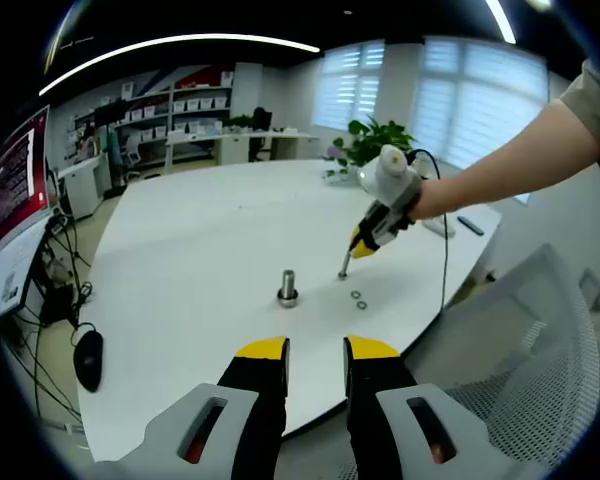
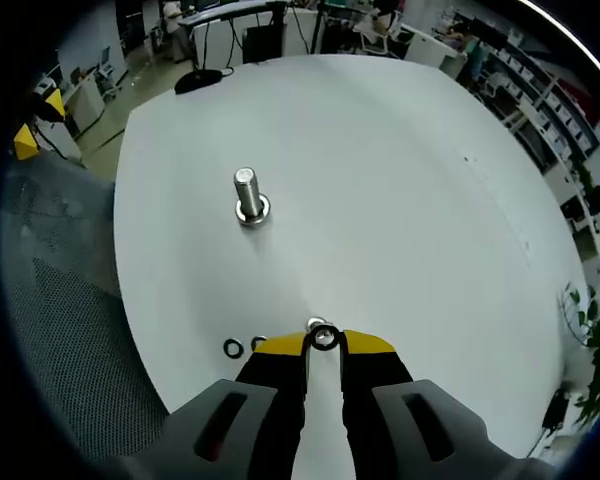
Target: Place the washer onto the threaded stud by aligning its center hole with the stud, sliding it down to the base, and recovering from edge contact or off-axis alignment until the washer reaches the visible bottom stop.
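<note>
A short threaded stud point(image 1: 288, 284) stands upright on the white round table point(image 1: 190, 270), with a metal ring at its base. In the right gripper view the stud point(image 2: 246, 192) is ahead and to the left. My right gripper point(image 2: 323, 342) is down at the table top, shut on a small washer point(image 2: 323, 338) at its yellow tips. Two loose washers point(image 2: 233, 348) lie just to its left. In the left gripper view the right gripper point(image 1: 345, 272) touches the table right of the stud, near two washers point(image 1: 358, 298). My left gripper point(image 1: 317, 350) hovers open over the near edge.
A black mouse point(image 1: 88, 358) lies at the table's left edge beside a monitor point(image 1: 15, 190). A grey mesh chair point(image 1: 540, 340) stands at the right, also seen as mesh chair point(image 2: 60, 330). A potted plant point(image 1: 378, 140) sits at the far side. A person's arm point(image 1: 510, 160) reaches in.
</note>
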